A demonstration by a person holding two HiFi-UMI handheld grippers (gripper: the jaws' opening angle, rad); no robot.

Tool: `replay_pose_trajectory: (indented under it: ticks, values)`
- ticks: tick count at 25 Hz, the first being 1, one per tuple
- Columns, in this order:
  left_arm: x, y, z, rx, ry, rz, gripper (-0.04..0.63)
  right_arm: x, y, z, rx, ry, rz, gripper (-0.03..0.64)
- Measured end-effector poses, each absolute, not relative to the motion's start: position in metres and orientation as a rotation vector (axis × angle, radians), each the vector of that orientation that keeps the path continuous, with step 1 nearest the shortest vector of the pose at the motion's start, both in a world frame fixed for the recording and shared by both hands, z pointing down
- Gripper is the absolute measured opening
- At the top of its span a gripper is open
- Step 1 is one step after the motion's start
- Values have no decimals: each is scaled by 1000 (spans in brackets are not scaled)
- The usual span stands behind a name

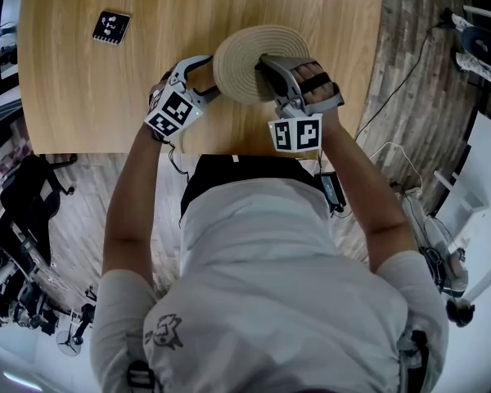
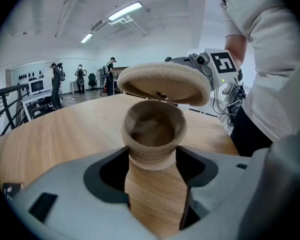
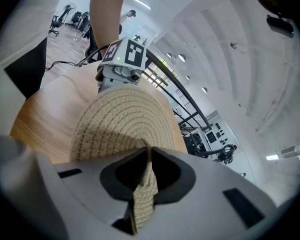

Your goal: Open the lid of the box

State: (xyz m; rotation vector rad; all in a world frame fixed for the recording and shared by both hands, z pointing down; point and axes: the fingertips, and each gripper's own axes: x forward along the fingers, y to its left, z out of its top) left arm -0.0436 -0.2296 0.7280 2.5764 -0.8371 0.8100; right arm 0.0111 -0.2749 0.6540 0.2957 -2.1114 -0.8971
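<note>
- Head view: right tongs (image 1: 266, 65) are clamped on the near rim of the round woven lid (image 1: 245, 49), which hangs tilted above the tabletop (image 1: 74, 97). Left tongs (image 1: 209, 88) reach in beneath the lid's left edge, and what they meet is hidden from this angle. A black-and-white marker card (image 1: 111, 26) lies well apart at far left.
- Left gripper view: the small woven box (image 2: 152, 134) stands upright on the tabletop between the left tongs, pads pressed on both sides, mouth open. The lid is above it, apart from the rim. People stand far off across the room.
- Right gripper view: the lid's edge is pinched thin between the closed pads.
- Judgement: the lid looks freed already. Next is carrying it sideways to bare wood while the box is braced. Nothing blocks that path.
</note>
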Motion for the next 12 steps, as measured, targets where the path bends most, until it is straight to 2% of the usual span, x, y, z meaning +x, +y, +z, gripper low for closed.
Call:
replay_pose_trajectory:
  ticks: [12]
  values:
    - [-46, -230, 724, 2549, -875, 775, 301, 18, -270, 618, 463, -2165, -780, 37]
